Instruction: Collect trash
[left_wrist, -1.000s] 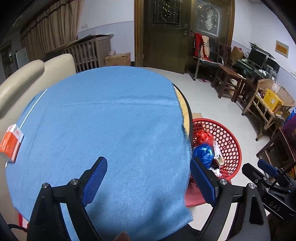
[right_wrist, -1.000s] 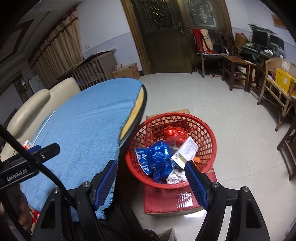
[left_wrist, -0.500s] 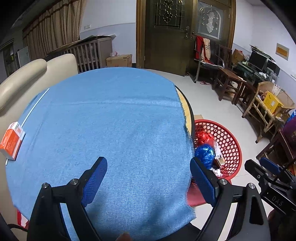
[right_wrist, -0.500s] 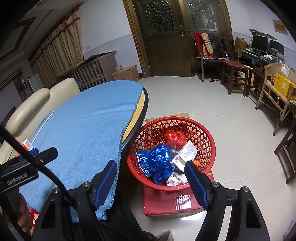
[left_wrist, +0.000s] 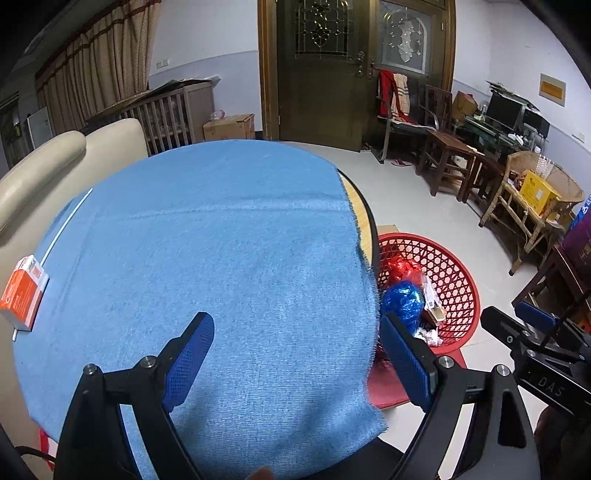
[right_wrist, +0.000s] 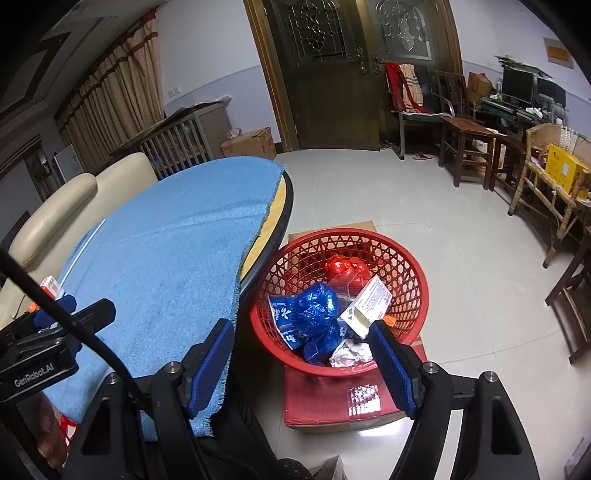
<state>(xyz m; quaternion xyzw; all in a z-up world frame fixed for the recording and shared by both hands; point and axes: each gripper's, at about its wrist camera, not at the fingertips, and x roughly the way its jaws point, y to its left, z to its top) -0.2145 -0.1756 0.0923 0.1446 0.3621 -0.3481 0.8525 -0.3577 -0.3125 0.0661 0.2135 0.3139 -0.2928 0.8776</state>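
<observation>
Up close in the left wrist view, the left gripper (left_wrist: 297, 345) hangs over a round table with its blue-padded jaws spread wide and nothing between them. Beneath it lies a blue tablecloth (left_wrist: 207, 251) that covers most of the table and leaves a strip of pale wood and a dark rim (left_wrist: 369, 218) bare on the right side. At the far left edge of the cloth rests a small orange and white box (left_wrist: 23, 297), well apart from the jaws. A cream sofa (left_wrist: 48, 166) stands just behind the table.

Beside it, the right gripper (right_wrist: 306, 360) is held off the table's right edge, its jaws also wide apart and empty, above a red mesh basket (right_wrist: 406, 266). The basket sits on a flat red carton (right_wrist: 332, 402) on the tiled floor, tucked just beside the table rim. Inside the basket lie the collected pieces: a crumpled blue foil wrapper (right_wrist: 314, 306), a red foil wrapper (right_wrist: 345, 267), a white printed carton (right_wrist: 367, 301) leaning tilted on top, and a ball of silver foil (right_wrist: 349, 352) near the front wall.

Further out, a dark wooden door (right_wrist: 328, 74) with patterned glass closes the back of the room, with wooden chairs (right_wrist: 465, 147) and a cardboard box (right_wrist: 251, 144) along the walls
</observation>
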